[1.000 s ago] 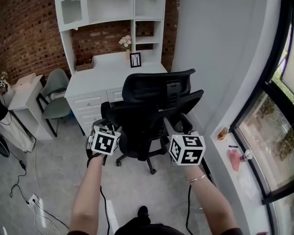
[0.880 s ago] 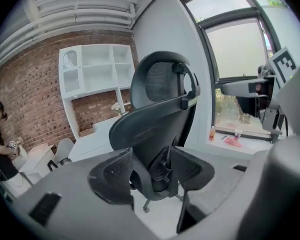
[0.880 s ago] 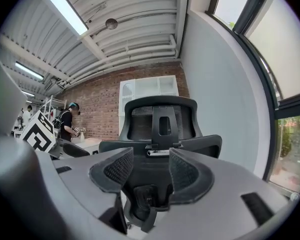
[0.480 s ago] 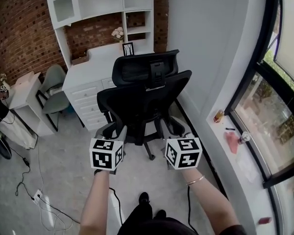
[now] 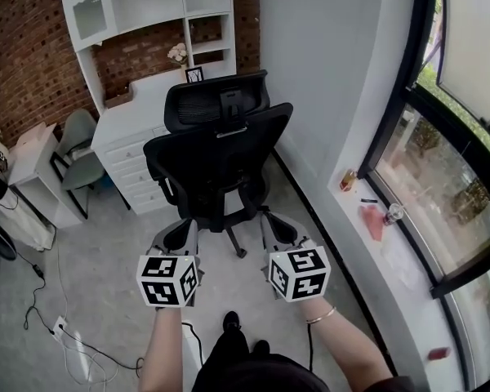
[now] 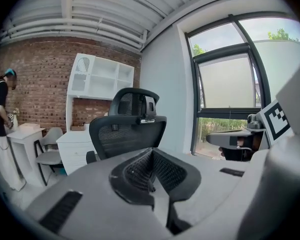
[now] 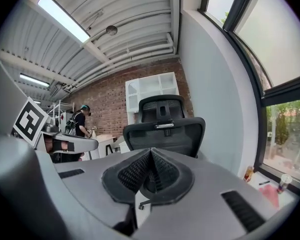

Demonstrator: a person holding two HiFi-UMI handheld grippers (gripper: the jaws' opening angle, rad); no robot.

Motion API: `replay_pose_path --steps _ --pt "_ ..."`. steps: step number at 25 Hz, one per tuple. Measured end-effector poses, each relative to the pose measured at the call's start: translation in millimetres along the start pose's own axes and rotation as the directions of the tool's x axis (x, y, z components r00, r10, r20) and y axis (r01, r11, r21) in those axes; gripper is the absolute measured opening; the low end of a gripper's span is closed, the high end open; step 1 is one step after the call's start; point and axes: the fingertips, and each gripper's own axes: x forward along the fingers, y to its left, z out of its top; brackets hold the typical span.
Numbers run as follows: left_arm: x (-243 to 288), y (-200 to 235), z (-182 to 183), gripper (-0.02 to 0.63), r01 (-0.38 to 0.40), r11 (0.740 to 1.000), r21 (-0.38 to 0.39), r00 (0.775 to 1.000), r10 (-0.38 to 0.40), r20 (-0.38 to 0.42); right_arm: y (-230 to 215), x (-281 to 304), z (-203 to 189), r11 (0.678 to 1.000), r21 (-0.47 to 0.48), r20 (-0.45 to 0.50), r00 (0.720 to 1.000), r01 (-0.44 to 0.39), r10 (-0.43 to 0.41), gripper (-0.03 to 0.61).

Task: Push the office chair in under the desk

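The black mesh office chair (image 5: 216, 149) stands with its back to me, its seat in against the white desk (image 5: 135, 113) by the brick wall. My left gripper (image 5: 180, 235) and right gripper (image 5: 278, 229) hover side by side, short of the chair's base and apart from it. Their jaws have just been closing, with nothing between them, and both are shut. In the left gripper view the chair (image 6: 127, 131) rises beyond the closed left gripper (image 6: 151, 151). The right gripper view shows the chair (image 7: 164, 129) past the closed right gripper (image 7: 151, 151).
A grey-green chair (image 5: 77, 149) and a small white table (image 5: 33, 158) stand left of the desk. The white wall (image 5: 327, 72) and a windowsill (image 5: 376, 219) with small items run along the right. Cables and a power strip (image 5: 45, 325) lie on the floor at left.
Both grippers have drawn back from the chair toward me and their jaws have closed. The chair now sits farther from them, by the desk.
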Motion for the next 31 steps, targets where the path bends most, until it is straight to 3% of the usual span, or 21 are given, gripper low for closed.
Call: replay_pose_path --steps 11,31 --pt "-24 -31 -19 0.009 -0.036 0.999 -0.026 0.999 0.037 0.036 -16 -47 -26 0.998 0.062 -0.013 1.000 0.005 -0.005 0.005" --pt "-19 -53 -39 0.009 -0.025 0.999 -0.041 0.999 0.026 0.020 -28 -56 -45 1.000 -0.001 -0.043 0.999 0.000 0.000 0.005"
